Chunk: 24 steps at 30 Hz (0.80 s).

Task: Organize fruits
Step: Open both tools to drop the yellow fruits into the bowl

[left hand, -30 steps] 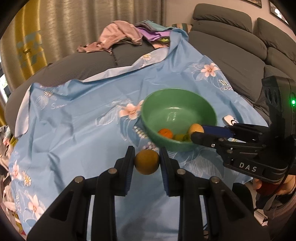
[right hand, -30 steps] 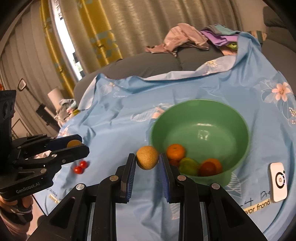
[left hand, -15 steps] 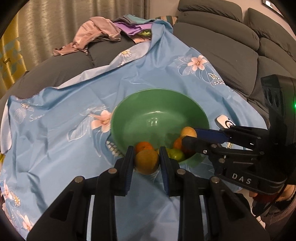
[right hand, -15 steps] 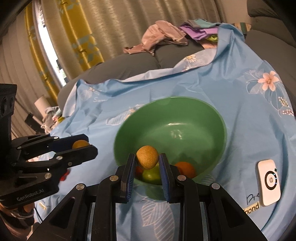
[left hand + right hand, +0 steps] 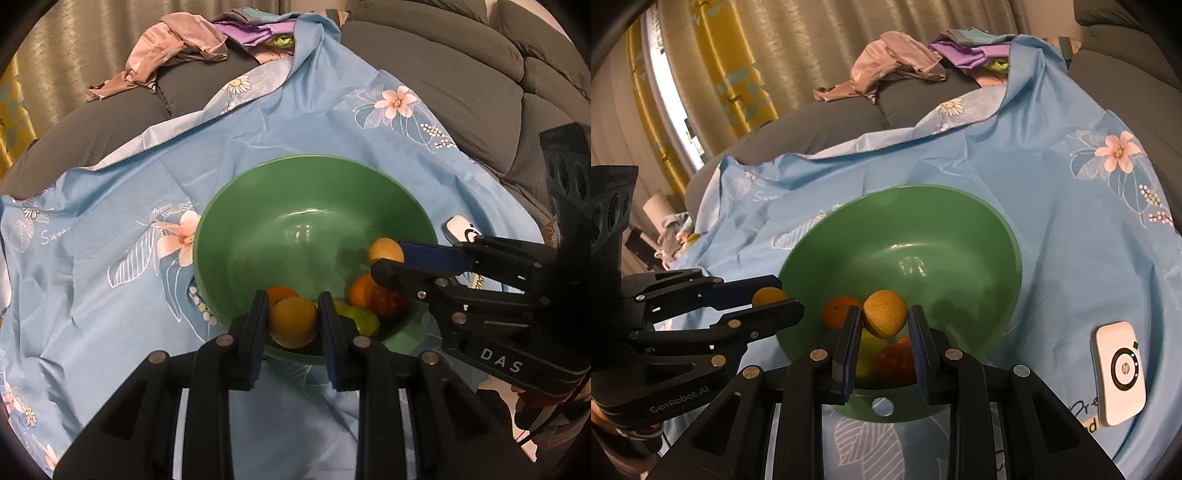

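Two grippers are each clamping a round fruit: your left gripper (image 5: 292, 320) is holding a yellow fruit (image 5: 293, 322) over the green bowl's (image 5: 258, 206) near rim. Your right gripper (image 5: 882, 322) is gripping a tan fruit (image 5: 885, 313) directly above the bowl's fruit pile, nearer the drop point.

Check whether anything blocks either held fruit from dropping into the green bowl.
Nothing visible does. The left gripper holds a yellow-orange fruit over the green bowl at its near rim; the right gripper holds a tan fruit above it. Only fruit already inside lies beneath.
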Each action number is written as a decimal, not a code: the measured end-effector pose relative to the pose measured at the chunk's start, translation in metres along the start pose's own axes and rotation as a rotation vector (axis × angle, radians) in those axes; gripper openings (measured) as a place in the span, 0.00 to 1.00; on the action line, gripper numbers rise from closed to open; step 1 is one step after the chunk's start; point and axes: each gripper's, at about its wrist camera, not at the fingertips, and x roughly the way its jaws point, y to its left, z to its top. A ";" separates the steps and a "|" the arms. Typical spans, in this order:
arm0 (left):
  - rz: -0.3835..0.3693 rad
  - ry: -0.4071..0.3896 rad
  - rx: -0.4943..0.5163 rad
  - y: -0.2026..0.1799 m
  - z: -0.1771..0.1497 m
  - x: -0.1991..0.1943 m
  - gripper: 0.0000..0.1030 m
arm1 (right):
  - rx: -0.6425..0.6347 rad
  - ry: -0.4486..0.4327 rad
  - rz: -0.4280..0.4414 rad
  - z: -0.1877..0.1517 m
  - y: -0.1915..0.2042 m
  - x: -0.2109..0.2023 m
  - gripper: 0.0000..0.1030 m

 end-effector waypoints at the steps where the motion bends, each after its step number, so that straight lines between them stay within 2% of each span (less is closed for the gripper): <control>1: -0.001 0.004 0.001 0.000 0.000 0.002 0.26 | 0.000 0.001 -0.001 0.000 -0.001 0.001 0.27; 18: -0.002 0.015 -0.006 0.003 0.001 0.008 0.26 | 0.007 0.039 -0.037 0.003 0.000 0.008 0.27; 22: 0.004 0.015 -0.010 0.004 0.000 0.005 0.44 | 0.009 0.040 -0.037 0.002 0.000 0.007 0.27; 24: 0.007 0.008 -0.013 0.004 -0.001 0.002 0.45 | 0.009 0.041 -0.044 0.002 0.000 0.007 0.27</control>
